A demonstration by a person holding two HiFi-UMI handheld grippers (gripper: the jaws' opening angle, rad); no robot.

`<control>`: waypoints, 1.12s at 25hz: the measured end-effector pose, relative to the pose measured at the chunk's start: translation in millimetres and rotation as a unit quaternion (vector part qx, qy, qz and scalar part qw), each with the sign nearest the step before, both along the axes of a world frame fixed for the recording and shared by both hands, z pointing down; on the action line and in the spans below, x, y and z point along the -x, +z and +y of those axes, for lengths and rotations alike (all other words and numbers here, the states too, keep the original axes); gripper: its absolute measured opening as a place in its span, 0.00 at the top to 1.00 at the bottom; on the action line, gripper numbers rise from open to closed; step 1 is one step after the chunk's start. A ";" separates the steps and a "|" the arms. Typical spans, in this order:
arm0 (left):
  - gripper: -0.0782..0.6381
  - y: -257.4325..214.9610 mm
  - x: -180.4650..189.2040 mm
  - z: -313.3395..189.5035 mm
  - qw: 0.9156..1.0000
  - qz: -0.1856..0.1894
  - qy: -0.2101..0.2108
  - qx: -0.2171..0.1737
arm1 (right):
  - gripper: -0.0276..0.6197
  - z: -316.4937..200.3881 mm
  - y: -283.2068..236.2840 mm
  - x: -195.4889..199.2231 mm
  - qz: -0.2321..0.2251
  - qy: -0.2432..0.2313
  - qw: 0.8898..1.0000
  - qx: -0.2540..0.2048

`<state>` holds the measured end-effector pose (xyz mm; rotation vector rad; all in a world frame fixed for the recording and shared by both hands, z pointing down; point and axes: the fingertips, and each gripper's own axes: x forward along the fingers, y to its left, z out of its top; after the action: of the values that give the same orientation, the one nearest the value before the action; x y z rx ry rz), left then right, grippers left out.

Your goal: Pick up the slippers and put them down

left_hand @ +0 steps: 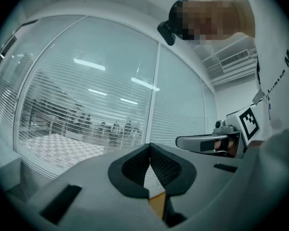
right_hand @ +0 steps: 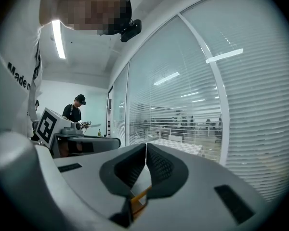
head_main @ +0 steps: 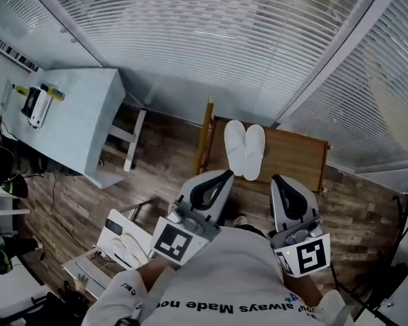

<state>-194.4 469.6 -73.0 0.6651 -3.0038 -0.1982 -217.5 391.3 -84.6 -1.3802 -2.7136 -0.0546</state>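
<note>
With jaws pressed together on nothing, the left gripper (head_main: 225, 176) points toward the white slippers (head_main: 244, 149), a light, soft-looking pair lying side by side on the wooden table (head_main: 292, 153), likely best pinched at the near rims, and the right gripper (head_main: 277, 180) is likewise closed and empty.

Slippers (head_main: 245, 149) side by side on the low table (head_main: 294, 156), desk (head_main: 75, 117) well to its left

The white slippers (head_main: 244, 149) look like soft matt cloth; the brown table (head_main: 292, 156) is smooth wood. My left tool (left_hand: 150, 150) and right tool (right_hand: 145, 148) are matt grey plastic with black ribbed pads (left_hand: 166, 167).
</note>
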 end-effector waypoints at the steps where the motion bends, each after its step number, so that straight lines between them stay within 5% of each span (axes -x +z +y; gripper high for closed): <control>1: 0.87 1.2 2.9 3.0 1.000 -0.001 0.005 0.002 | 0.93 3.7 0.8 1.9 0.000 0.002 1.000 0.000; 16: 0.87 9.3 35.7 -2.5 1.000 0.002 0.020 0.007 | 0.93 -3.5 10.8 36.0 0.006 0.019 1.000 -0.001; 28: 0.87 51.3 41.3 -12.0 0.999 0.038 0.011 0.010 | 0.93 -12.9 55.6 39.4 0.053 0.017 0.998 -0.011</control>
<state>-235.7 457.6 -21.6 0.6733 -2.9204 -0.1869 -256.9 378.5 -29.0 -1.2928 -2.6403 -0.0070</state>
